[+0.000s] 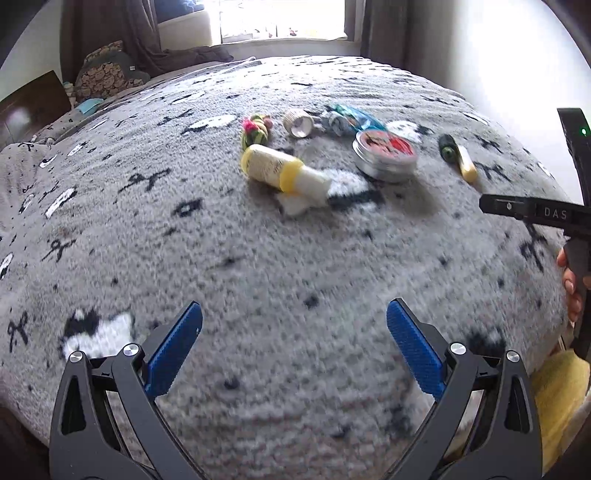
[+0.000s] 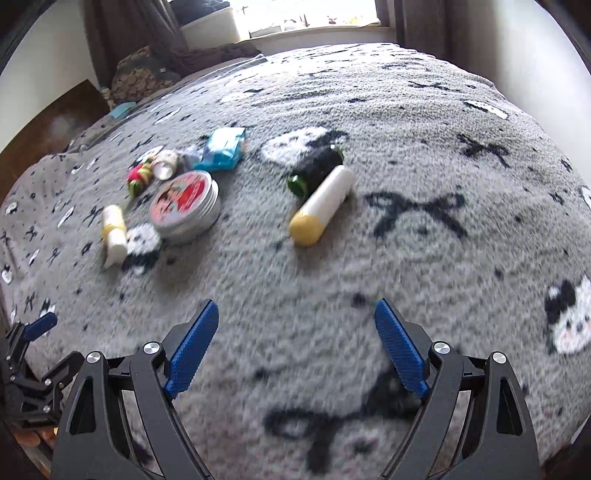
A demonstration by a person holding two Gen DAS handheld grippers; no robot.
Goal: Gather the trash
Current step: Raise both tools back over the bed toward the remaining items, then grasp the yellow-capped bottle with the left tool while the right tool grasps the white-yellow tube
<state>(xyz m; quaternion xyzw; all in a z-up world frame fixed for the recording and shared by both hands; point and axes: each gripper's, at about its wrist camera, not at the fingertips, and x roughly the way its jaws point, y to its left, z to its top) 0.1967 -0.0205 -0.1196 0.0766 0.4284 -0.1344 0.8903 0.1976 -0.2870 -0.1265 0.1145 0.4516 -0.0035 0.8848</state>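
Two pairs of blue-padded fingers stand spread wide with nothing between them: the left gripper (image 1: 294, 347) and the right gripper (image 2: 296, 341) both hang released above a grey fleece blanket (image 2: 406, 258) patterned with bows and cow faces, which covers a bed. Ahead of the right gripper lies a white tube with a yellow cap (image 2: 322, 205), touching a dark green roll (image 2: 314, 171) just behind it. Further left sits a round tin with a red lid (image 2: 184, 206), a small yellow-and-white bottle (image 2: 113, 230) beside it. Beyond the tin lie a blue wrapper (image 2: 223, 149), a small paper roll (image 2: 166, 164) and a pink-and-green knotted thing (image 2: 139, 177) (blurred, hard to name). In the left wrist view the bottle lies on a white scrap (image 1: 295, 206). A window (image 1: 280, 18) glows past the bed's far edge.
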